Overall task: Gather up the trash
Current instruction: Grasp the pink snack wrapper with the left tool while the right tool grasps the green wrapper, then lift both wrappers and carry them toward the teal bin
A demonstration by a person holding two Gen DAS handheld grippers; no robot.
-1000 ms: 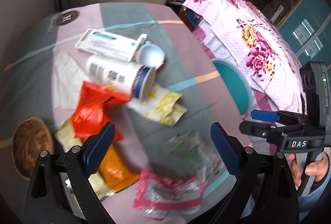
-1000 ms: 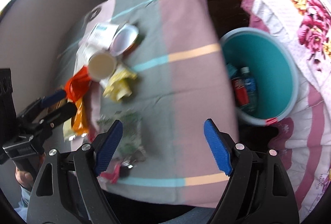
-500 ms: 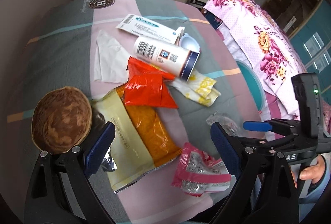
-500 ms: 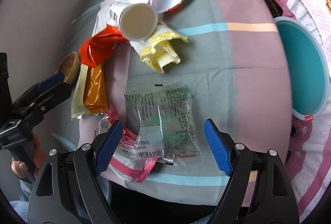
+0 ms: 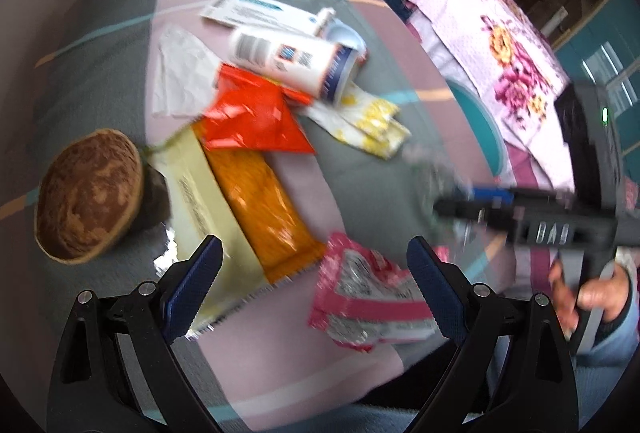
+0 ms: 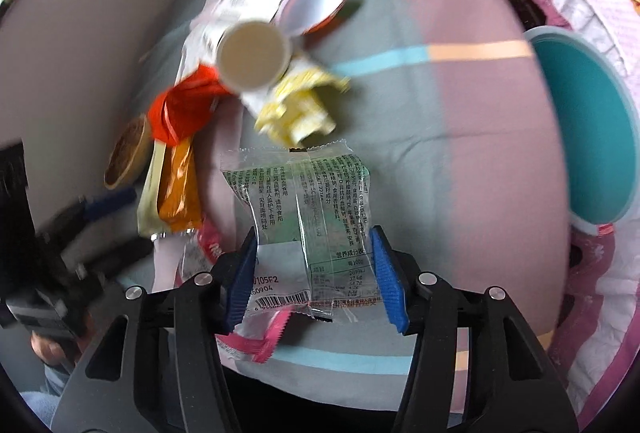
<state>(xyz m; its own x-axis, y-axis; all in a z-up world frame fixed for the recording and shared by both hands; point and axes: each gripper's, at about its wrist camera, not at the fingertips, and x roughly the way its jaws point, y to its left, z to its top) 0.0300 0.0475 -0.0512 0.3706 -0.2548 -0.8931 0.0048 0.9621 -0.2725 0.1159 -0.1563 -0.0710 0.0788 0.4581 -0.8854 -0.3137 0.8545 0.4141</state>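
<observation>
My right gripper (image 6: 314, 253) points down over a clear wrapper with green print (image 6: 308, 217) that lies flat on the bedspread. Its jaws are closing, and the blue pads stand at the wrapper's two side edges without creasing it. My left gripper (image 5: 314, 269) hangs open above a cream and orange packet (image 5: 252, 201) and a pink foil wrapper (image 5: 368, 301), touching neither. Further back lie a red wrapper (image 5: 252, 117), a yellow wrapper (image 5: 372, 125) and a white tub on its side (image 5: 288, 61). The teal bin (image 6: 592, 137) stands on the floor to the right.
A brown round object (image 5: 88, 193) sits at the left by the packet. A white box (image 5: 256, 9), a crumpled tissue (image 5: 180, 77) and a round lid (image 6: 312, 5) lie at the back. A flowered quilt (image 5: 500, 45) covers the right. A hand (image 5: 596, 293) holds the right gripper.
Both grippers have come lower and nearer to the litter. The right jaws have narrowed from wide open to the clear wrapper's edges. The left jaws stay wide.
</observation>
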